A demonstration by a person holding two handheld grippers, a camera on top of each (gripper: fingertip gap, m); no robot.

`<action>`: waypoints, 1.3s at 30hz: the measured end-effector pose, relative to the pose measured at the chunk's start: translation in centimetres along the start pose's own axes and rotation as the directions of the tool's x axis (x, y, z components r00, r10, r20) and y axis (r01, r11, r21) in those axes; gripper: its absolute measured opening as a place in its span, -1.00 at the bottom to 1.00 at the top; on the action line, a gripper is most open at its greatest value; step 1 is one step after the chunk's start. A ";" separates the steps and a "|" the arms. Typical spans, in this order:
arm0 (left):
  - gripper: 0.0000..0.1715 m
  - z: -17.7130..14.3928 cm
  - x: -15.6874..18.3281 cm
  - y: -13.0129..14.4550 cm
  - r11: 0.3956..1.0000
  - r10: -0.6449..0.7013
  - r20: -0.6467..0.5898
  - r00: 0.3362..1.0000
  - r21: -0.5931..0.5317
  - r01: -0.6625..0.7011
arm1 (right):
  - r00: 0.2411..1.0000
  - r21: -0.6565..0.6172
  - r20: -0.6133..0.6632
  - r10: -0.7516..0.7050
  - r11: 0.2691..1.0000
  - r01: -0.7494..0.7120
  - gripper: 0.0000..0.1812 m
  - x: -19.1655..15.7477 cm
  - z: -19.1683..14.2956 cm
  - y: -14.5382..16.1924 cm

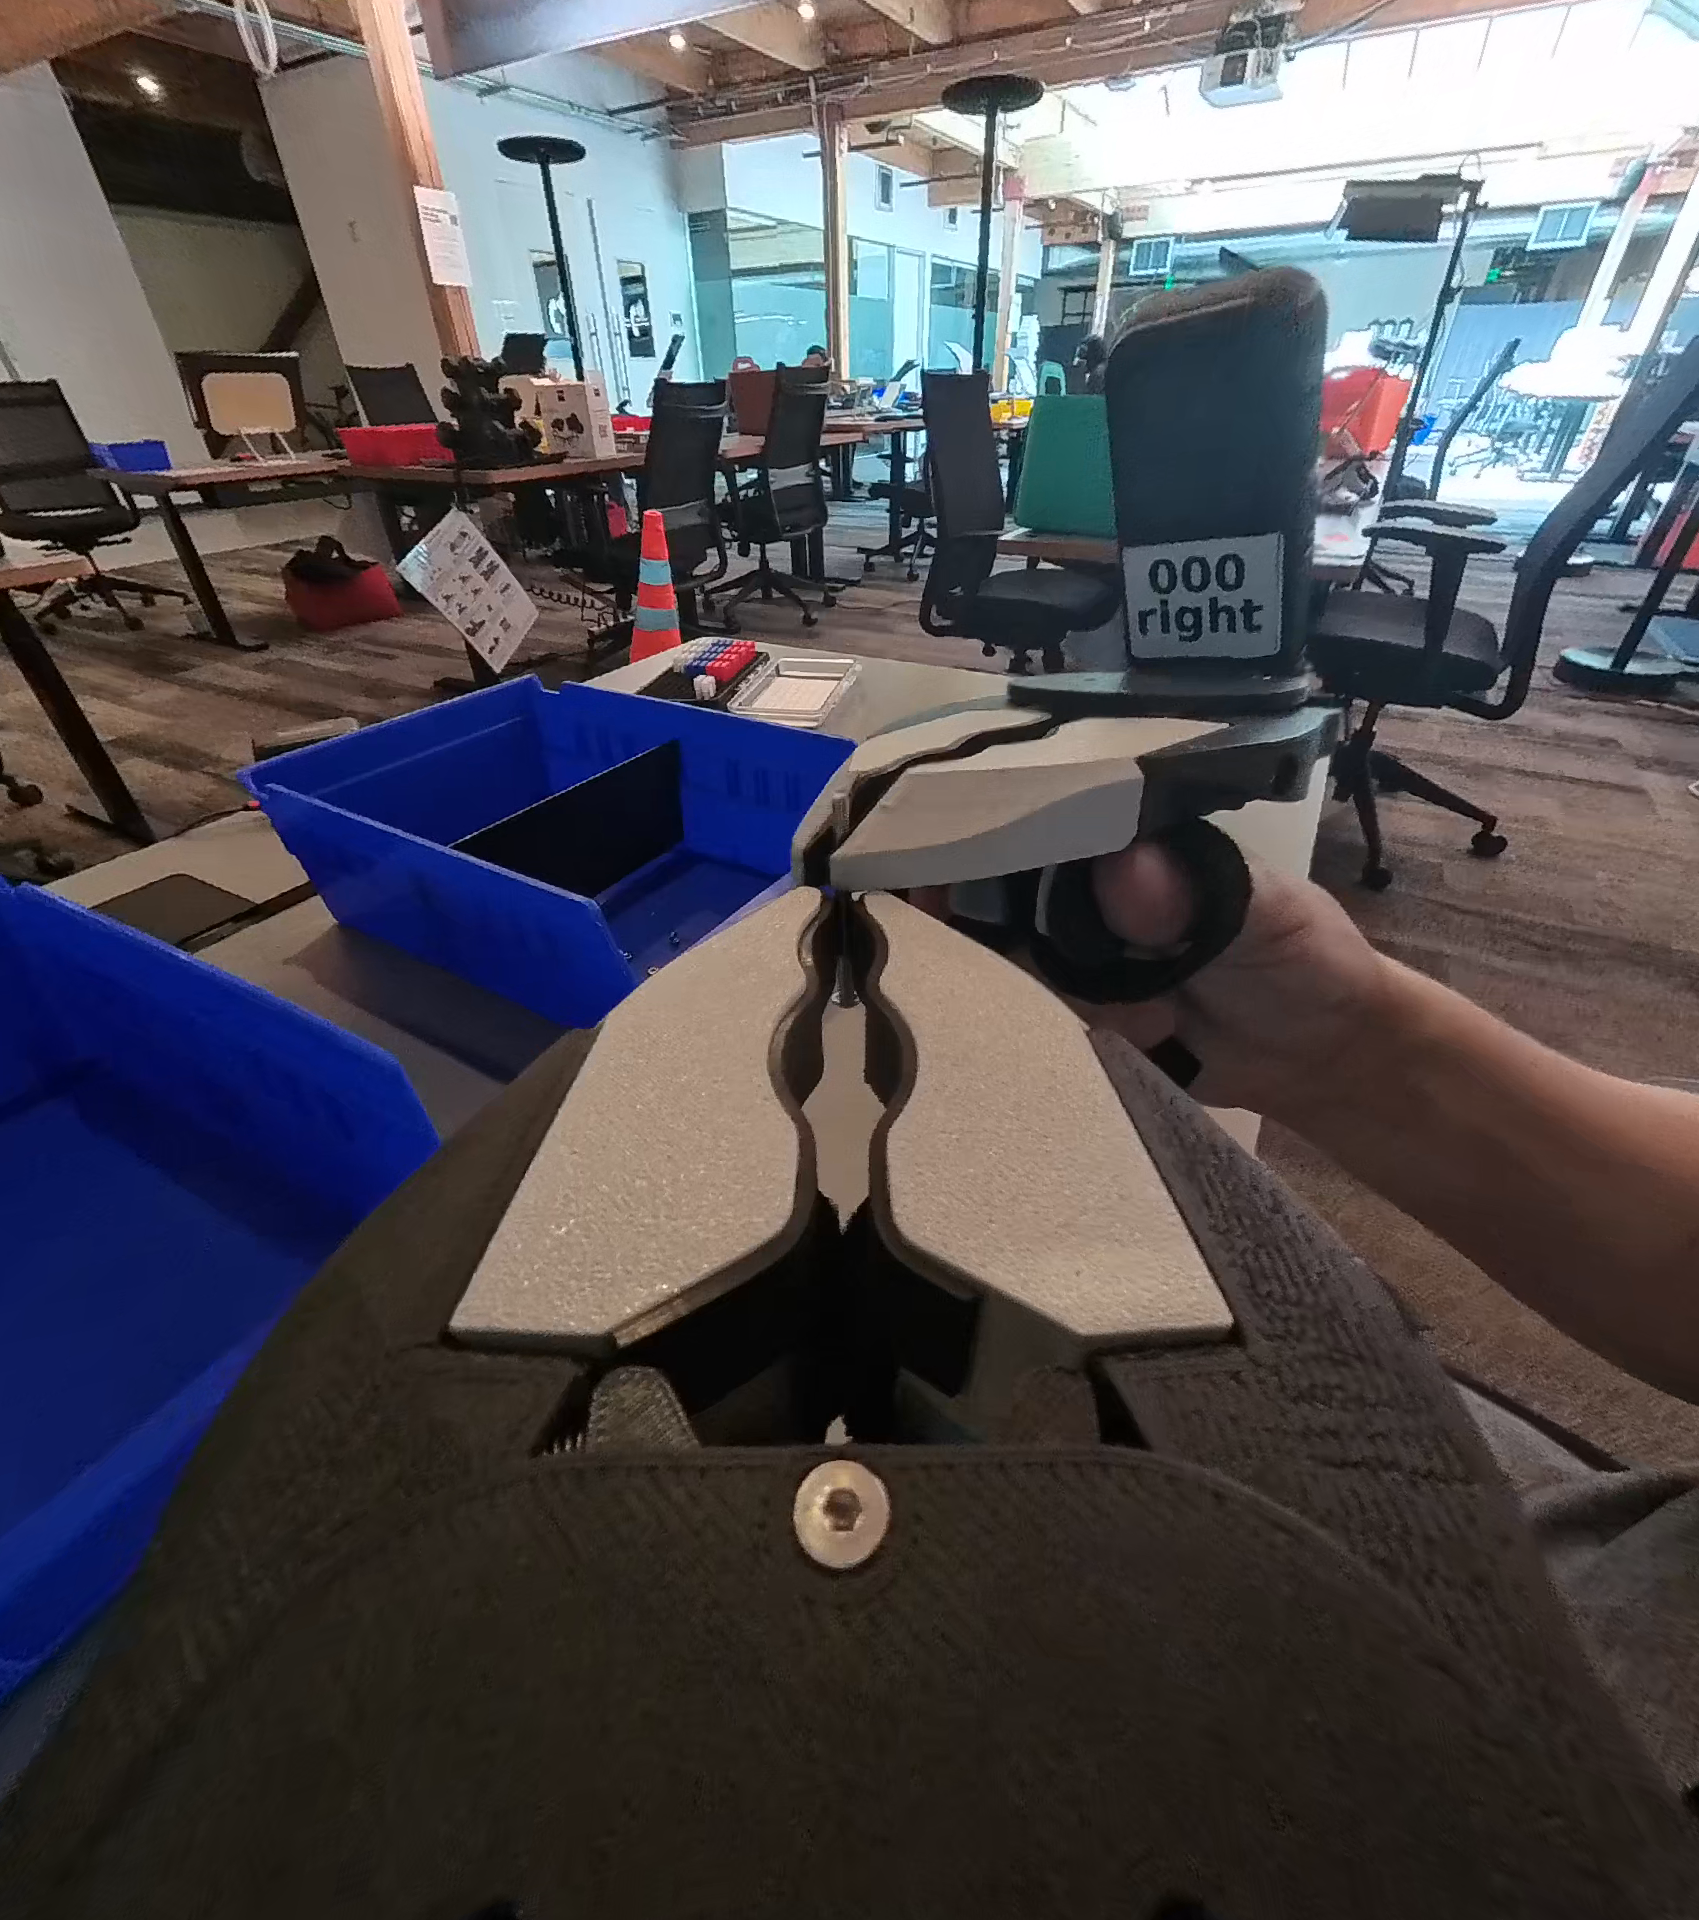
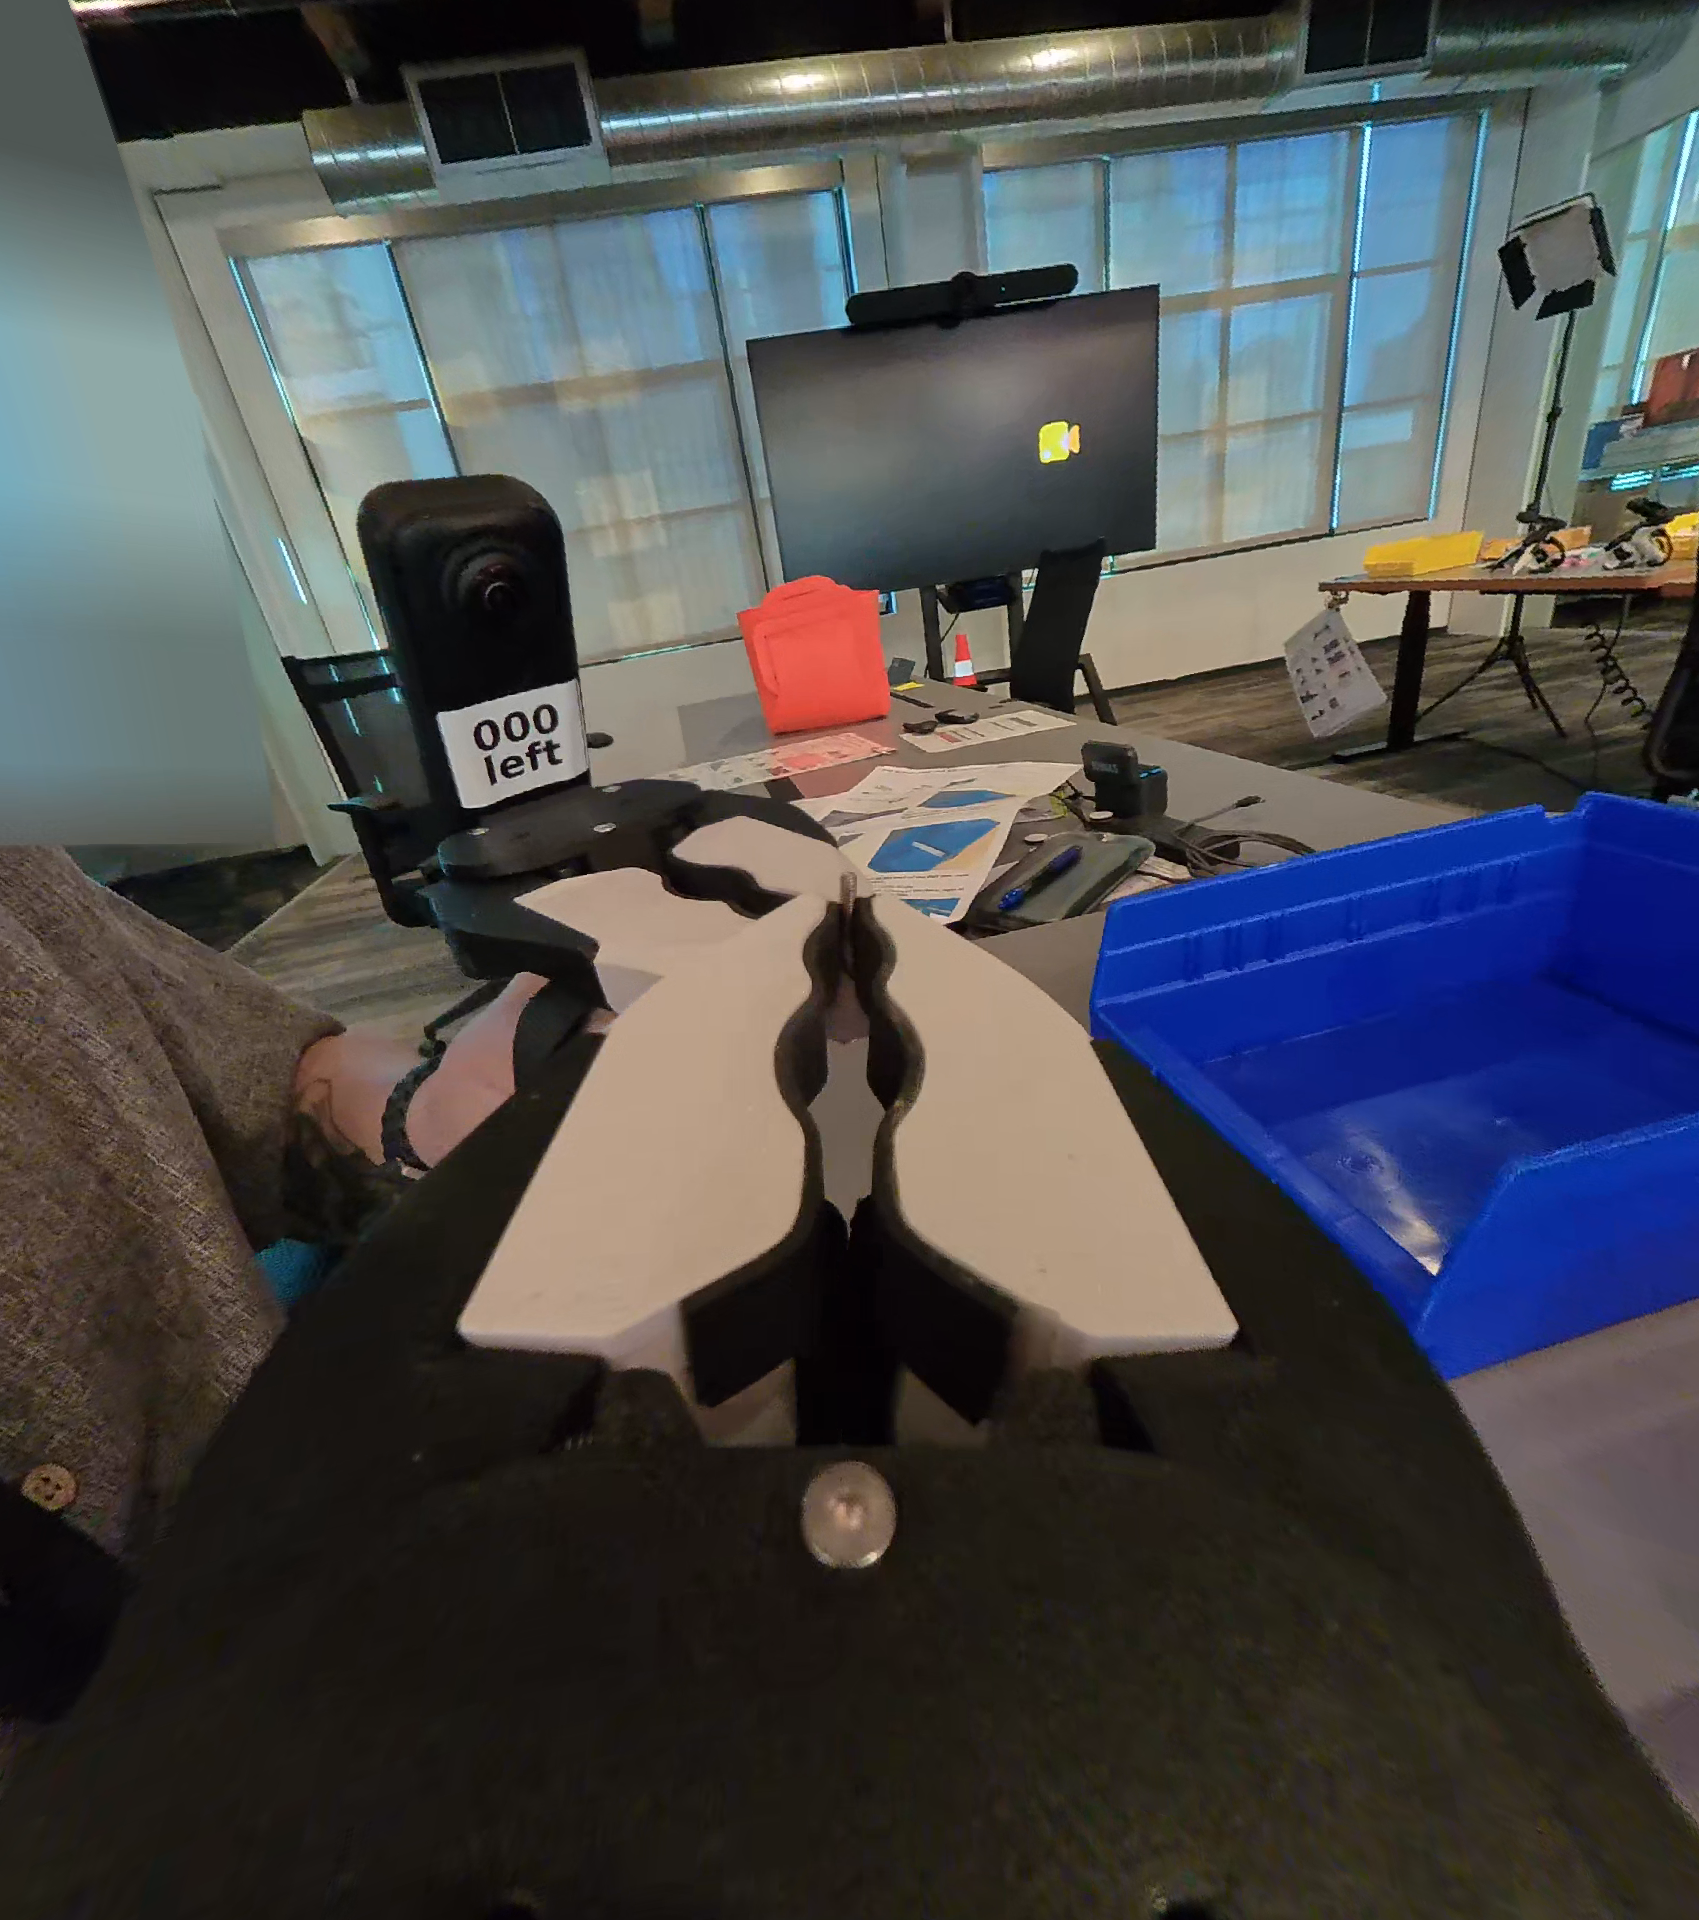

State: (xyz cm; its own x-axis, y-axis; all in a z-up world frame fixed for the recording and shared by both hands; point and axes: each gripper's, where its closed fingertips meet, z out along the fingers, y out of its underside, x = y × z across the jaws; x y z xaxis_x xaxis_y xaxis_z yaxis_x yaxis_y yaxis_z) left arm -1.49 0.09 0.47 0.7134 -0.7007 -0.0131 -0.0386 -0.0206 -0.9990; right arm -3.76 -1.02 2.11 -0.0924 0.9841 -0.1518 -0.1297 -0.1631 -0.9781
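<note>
My left gripper (image 1: 840, 906) is shut on a thin metal screw (image 1: 841, 961) that stands upright between its fingertips. My right gripper (image 1: 824, 847) comes in from the right, held by a hand (image 1: 1240, 997), and its tips meet the left tips from above. In the right wrist view my right gripper (image 2: 847, 916) is shut on a thin metal screw (image 2: 846, 935) whose end sticks out past the tips. The left gripper (image 2: 762, 896) lies just behind it, tips touching. I cannot tell whether both hold the same screw.
Both grippers hover over a grey table (image 2: 1603, 1507). Two blue bins stand to the left, a near one (image 1: 97, 1195) and one with a black divider (image 1: 554, 821). A blue bin (image 2: 1447, 1039) shows on the right. A parts tray (image 1: 720, 665), papers (image 2: 928, 821) and a red bag (image 2: 814, 655) lie farther back. Both grippers' tips are close together, under 4 cm apart.
</note>
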 end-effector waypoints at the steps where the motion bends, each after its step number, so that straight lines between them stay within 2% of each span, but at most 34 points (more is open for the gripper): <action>1: -0.98 0.0 -0.1 0.0 1.000 -0.009 -0.001 1.000 0.001 0.009 | 1.000 -0.003 -0.003 -0.004 1.000 0.004 -0.98 0.0 0.0 0.0; 5: -0.95 0.0 -0.4 0.1 1.000 -0.020 0.016 1.000 -0.001 0.020 | 1.000 -0.011 -0.016 -0.007 1.000 0.007 -0.98 0.3 0.1 0.1; 8: -0.80 0.2 -0.9 0.5 0.999 -0.038 0.032 0.999 -0.025 0.039 | 1.000 -0.017 -0.021 -0.018 1.000 0.017 -0.98 0.3 0.1 -0.1; 11: -0.62 0.5 -0.8 0.8 0.997 -0.065 0.016 0.998 -0.037 0.066 | 0.999 -0.010 -0.027 -0.037 0.999 0.037 -0.98 0.2 -0.3 -0.9; 15: -0.54 0.4 -0.7 0.6 0.999 -0.036 0.022 0.999 -0.032 0.037 | 0.995 -0.021 -0.064 -0.079 0.997 0.077 -0.98 0.4 -1.4 -2.2; 17: -0.52 0.3 -0.8 0.5 0.999 -0.017 0.032 0.999 -0.032 0.019 | 0.986 -0.027 -0.124 -0.113 0.994 0.110 -0.98 1.3 -2.5 -3.3; 20: -0.49 0.3 -0.8 0.5 0.999 -0.011 0.033 0.999 -0.040 0.012 | 0.932 -0.097 -0.318 -0.177 0.983 0.153 -0.98 5.5 -5.1 -5.9; 23: -0.40 0.5 -0.7 1.0 0.997 -0.012 0.021 1.000 -0.073 0.014 | 0.858 -0.198 -0.460 -0.230 0.968 0.153 -0.98 10.9 -7.1 -8.9; 26: -0.30 0.5 -0.4 1.1 0.996 -0.006 -0.003 1.000 -0.086 0.005 | 0.808 -0.353 -0.525 -0.266 0.932 0.078 -0.98 17.1 -7.6 -9.4; 29: -0.23 0.5 -0.3 1.1 0.996 0.011 -0.011 1.000 -0.093 -0.012 | 0.766 -0.507 -0.565 -0.305 0.861 -0.031 -0.98 23.8 -8.0 -8.6; 33: -0.17 0.5 -0.4 1.5 0.990 0.045 0.000 0.999 -0.130 -0.045 | 0.749 -0.616 -0.602 -0.278 0.758 -0.213 -0.98 31.5 -8.6 -6.0; 36: -0.15 0.5 -0.9 2.0 0.985 0.071 0.018 0.997 -0.160 -0.067 | 0.746 -0.686 -0.611 -0.265 0.648 -0.332 -0.98 35.9 -9.7 -2.2; 39: -0.15 0.4 -1.5 2.3 0.981 0.088 0.035 0.996 -0.176 -0.081 | 0.777 -0.751 -0.576 -0.254 0.541 -0.379 -0.98 38.5 -10.6 1.5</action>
State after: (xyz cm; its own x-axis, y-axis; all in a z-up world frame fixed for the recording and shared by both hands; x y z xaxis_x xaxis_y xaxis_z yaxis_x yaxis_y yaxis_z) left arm -2.42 1.37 -1.81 0.7311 -0.6745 -0.1024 -0.2183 -0.0890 -0.9718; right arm 2.92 37.34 -6.74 0.5292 0.8471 0.0478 0.7060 -0.4084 -0.5785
